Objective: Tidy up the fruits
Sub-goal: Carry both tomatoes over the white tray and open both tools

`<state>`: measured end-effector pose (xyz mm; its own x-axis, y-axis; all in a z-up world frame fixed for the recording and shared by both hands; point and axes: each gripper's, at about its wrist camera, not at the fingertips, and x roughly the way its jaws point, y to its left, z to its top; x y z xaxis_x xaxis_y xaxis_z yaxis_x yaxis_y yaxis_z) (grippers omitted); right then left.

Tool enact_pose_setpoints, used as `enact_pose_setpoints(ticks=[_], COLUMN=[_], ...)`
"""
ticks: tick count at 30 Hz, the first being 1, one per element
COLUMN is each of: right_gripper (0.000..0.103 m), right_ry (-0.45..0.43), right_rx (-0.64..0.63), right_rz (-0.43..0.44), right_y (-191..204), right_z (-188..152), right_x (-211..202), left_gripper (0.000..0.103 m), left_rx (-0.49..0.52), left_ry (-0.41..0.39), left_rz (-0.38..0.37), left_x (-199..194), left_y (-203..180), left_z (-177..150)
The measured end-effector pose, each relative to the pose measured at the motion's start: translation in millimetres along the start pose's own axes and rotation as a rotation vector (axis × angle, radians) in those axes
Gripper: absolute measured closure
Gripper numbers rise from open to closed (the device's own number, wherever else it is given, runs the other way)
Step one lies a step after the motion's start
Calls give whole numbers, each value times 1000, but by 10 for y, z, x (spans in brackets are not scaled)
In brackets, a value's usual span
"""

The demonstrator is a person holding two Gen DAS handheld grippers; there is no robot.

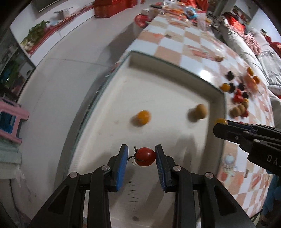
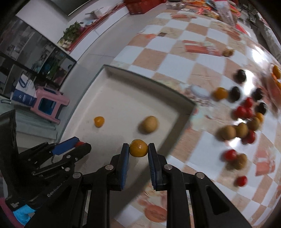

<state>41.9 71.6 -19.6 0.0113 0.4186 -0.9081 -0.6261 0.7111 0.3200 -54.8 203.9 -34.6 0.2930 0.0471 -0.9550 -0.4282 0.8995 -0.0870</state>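
Note:
My left gripper [image 1: 141, 156] is shut on a red cherry tomato [image 1: 145, 156] with a green stem, held above the white tray [image 1: 158, 84]. My right gripper [image 2: 138, 148] is shut on a small orange fruit [image 2: 138, 147] over the tray's [image 2: 123, 91] near edge. In the right wrist view the left gripper [image 2: 73, 144] shows at the lower left with the red tomato [image 2: 79, 143] between its blue pads. In the left wrist view the right gripper [image 1: 221, 124] comes in from the right with the orange fruit [image 1: 220, 121]. An orange fruit [image 1: 143, 117] and a tan fruit [image 1: 200, 111] lie in the tray.
Several red, dark, orange and tan fruits [image 2: 245, 115] lie scattered on the checkered tablecloth [image 2: 175, 52] to the right of the tray. A pink stool [image 2: 49, 103] stands on the floor at left. Packets and clutter [image 1: 175, 10] fill the table's far end.

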Motion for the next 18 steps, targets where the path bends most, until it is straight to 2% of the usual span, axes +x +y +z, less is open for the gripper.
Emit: enact_pose_setpoints(ticks=[7, 18], right_gripper=[80, 79], right_ry=[62, 107], right_rx=[-25, -55], right_rz=[8, -18], right_y=[224, 287], right_z=[108, 102], right_x=[377, 564], left_gripper=[70, 70], left_rx=[-14, -14], left_ry=[23, 57], left_rz=[20, 38], left_x=[106, 207], left_y=[141, 112], left_z=[-40, -90])
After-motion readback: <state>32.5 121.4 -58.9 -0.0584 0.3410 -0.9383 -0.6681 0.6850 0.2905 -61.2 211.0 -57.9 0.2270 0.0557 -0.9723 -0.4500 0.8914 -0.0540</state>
